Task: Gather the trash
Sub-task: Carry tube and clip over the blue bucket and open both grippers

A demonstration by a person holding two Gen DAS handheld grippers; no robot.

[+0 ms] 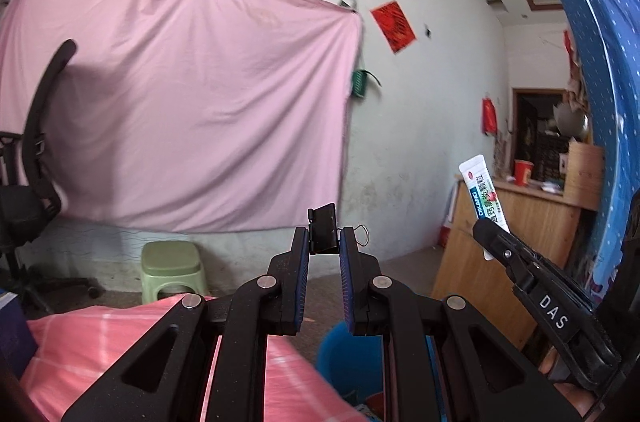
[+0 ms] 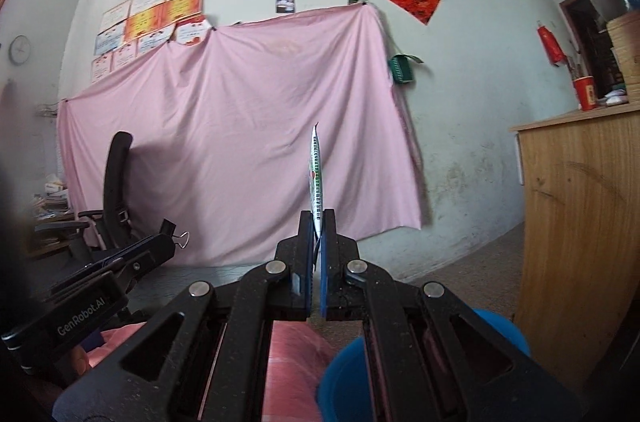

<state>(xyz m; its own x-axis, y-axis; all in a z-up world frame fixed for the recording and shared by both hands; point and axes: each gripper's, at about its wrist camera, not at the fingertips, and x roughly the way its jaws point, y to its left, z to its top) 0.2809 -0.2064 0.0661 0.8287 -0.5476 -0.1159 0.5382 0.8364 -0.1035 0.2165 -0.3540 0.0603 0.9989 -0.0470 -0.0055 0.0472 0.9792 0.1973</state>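
Toothpaste tube (image 2: 316, 178): flat, squeezed-out, clamped by its lower end in right claw (image 2: 319, 222), rest sticking up past the tips. Edge-on from right wrist view, printed face readable from left wrist view (image 1: 482, 200). Judged light, soft laminate, likely slick; thin enough to slide out under a fast swing. Best hold: across the flat faces near the crimped end or the stiff shoulder, not the floppy mid-body. Present grip low on the body, looks adequate for a carry.

Binder clip (image 1: 323, 234): black steel, pinched in left claw (image 1: 325, 242), jaws closed to a narrow gap on the clip body, one wire handle poking out on the right of the tips. Judged small, rigid, light, smooth paint, so prone to twisting in the pads. Best hold: flat sides of the body, never the springy wire loops. Also visible from the right wrist view (image 2: 176, 240).

Both claws roughly level, side by side, neither empty.

Blue bin (image 1: 348, 362) below and just ahead of both claws, rim partly hidden by fingers; probable drop target. Pink checked bedding (image 1: 80, 354) under left claw. Wooden cabinet (image 2: 580, 222) off to right of right claw. Pink sheet (image 2: 240, 126) on far wall, well apart.
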